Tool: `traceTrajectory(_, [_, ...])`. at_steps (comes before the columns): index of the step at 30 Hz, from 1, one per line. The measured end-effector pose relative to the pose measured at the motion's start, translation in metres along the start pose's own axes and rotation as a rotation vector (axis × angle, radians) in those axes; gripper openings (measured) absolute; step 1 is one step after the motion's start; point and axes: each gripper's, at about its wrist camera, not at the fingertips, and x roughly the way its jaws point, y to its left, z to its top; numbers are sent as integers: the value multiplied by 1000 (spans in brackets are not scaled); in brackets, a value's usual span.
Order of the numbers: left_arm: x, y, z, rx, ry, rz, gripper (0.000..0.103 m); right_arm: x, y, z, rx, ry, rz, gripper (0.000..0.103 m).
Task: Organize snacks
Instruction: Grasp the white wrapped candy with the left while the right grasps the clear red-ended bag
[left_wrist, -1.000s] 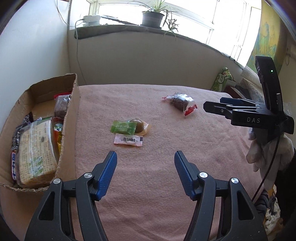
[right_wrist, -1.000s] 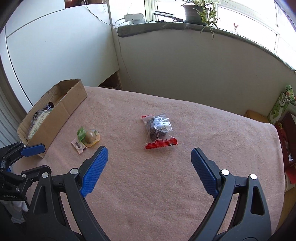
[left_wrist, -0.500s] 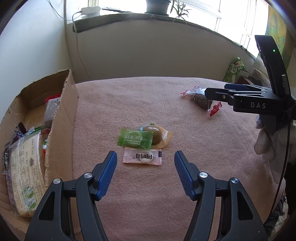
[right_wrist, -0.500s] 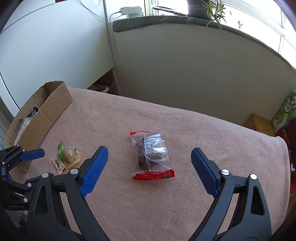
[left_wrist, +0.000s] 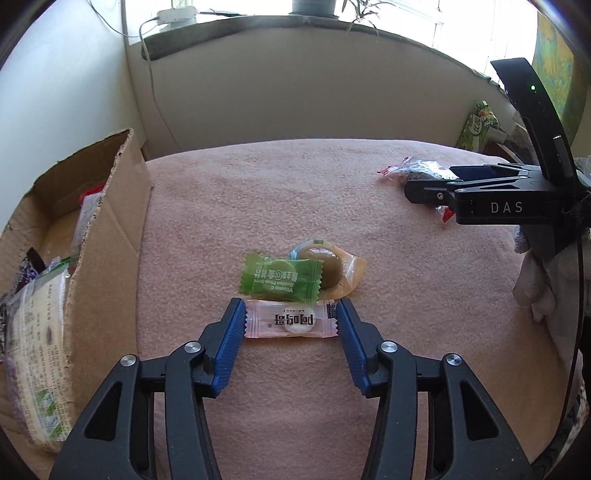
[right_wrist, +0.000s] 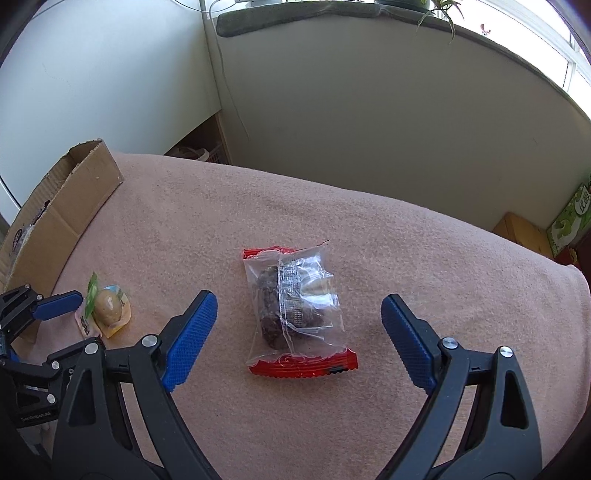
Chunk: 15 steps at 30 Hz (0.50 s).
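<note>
Landmark: cardboard box (left_wrist: 110, 236), open-topped, at the left edge of the pink blanket (left_wrist: 295, 192); packets inside, labels unreadable.

Item 1: pink candy wrapper (left_wrist: 291, 319), just right of the box, flat on the blanket. Dark printed characters, upside down in the left wrist view, under a line of small letters too fine to read. Long axis crosswise, its crimped ends facing the blue pads.

Item 2: green candy wrapper (left_wrist: 282, 280), touching the far edge of item 1. Reads "Vitamin C" and "Golden Plum Slices", inverted. Long axis crosswise.

Item 3: round brown sweet in clear-and-orange pack (left_wrist: 327, 267), partly under item 2.

Item 4: clear packet with red ends (right_wrist: 295, 314), well right of the box, dark contents. Long axis runs away from the camera, the red ends near and far.

Left gripper (left_wrist: 291, 321): jaws closing, item 1 between them, pads at its ends.

Right gripper (right_wrist: 299, 332): spread wide, astride item 4, not touching. Body marked "DAS".
</note>
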Motion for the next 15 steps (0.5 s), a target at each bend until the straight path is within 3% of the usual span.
traceTrajectory(6, [-1,-7,-3,51,-5,9,34,9,5,-1,-8,28,-15,74])
traceTrajectory(10, [-2,-5,-3,44,-7,-1,30,8,5,-1,0,25,-21,47])
traceTrajectory(15, [-9,-5,-8,44,-18,5,24,5,4,-4,0,26,-27,45])
